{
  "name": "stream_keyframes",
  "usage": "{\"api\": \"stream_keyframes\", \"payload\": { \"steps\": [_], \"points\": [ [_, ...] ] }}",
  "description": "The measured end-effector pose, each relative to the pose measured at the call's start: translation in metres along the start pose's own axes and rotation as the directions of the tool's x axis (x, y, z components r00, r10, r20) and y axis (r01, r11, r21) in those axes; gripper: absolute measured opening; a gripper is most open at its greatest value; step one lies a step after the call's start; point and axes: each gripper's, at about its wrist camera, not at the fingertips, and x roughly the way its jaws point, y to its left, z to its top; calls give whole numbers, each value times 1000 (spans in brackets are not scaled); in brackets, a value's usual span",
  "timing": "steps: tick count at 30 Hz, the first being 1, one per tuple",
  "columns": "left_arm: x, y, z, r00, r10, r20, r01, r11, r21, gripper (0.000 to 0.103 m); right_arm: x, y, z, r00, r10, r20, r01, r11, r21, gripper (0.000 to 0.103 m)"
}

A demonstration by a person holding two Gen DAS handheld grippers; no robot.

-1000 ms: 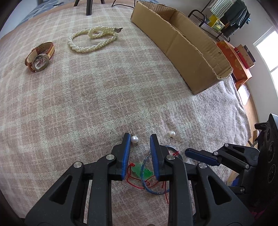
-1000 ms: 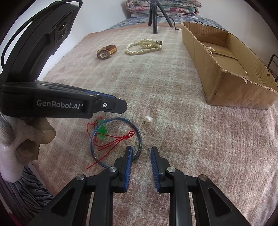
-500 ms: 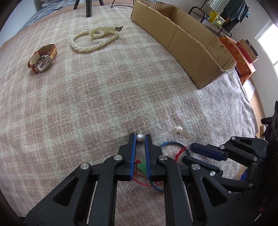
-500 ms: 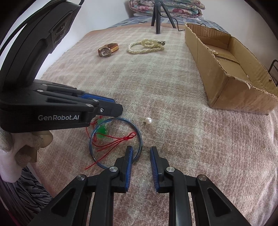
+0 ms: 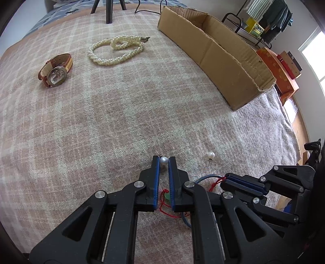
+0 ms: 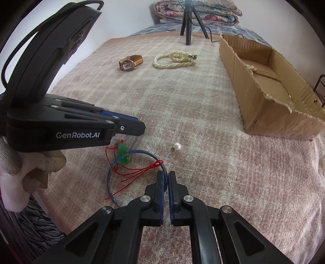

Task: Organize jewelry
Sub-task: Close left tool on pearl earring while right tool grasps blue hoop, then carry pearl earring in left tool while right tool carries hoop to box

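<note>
My left gripper is shut on a pearl earring, held at its tips just above the blanket. A second pearl earring lies to its right; it also shows in the right wrist view. My right gripper is shut on the edge of a blue bangle with red cord and a green pendant. A pearl necklace and a brown-strapped watch lie farther off.
An open cardboard box stands on the right of the pink checked blanket; it also shows in the right wrist view. A tripod and folded quilts are at the far end. The bed edge drops off at the right.
My left gripper closed on the pearl earring and lifted it slightly. My right gripper closed on the blue bangle's rim.
</note>
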Motion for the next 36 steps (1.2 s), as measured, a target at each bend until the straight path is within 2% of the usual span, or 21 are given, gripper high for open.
{"api": "stream_keyframes", "payload": {
  "steps": [16, 22, 36],
  "points": [
    [-25, 7, 2, 998, -4, 59, 5, 1000, -23, 6, -39, 12, 10, 987, -90, 132, 101, 992, -79, 1],
    [-36, 4, 2, 996, -1, 91, 2, 1000, -15, 6, -59, 17, 16, 968, -143, 208, 168, 980, -109, 1],
    [-53, -3, 5, 991, -8, 134, 9, 1000, -6, 6, -91, 6, 25, 932, -207, 298, 241, 967, -81, 1]
  ]
}}
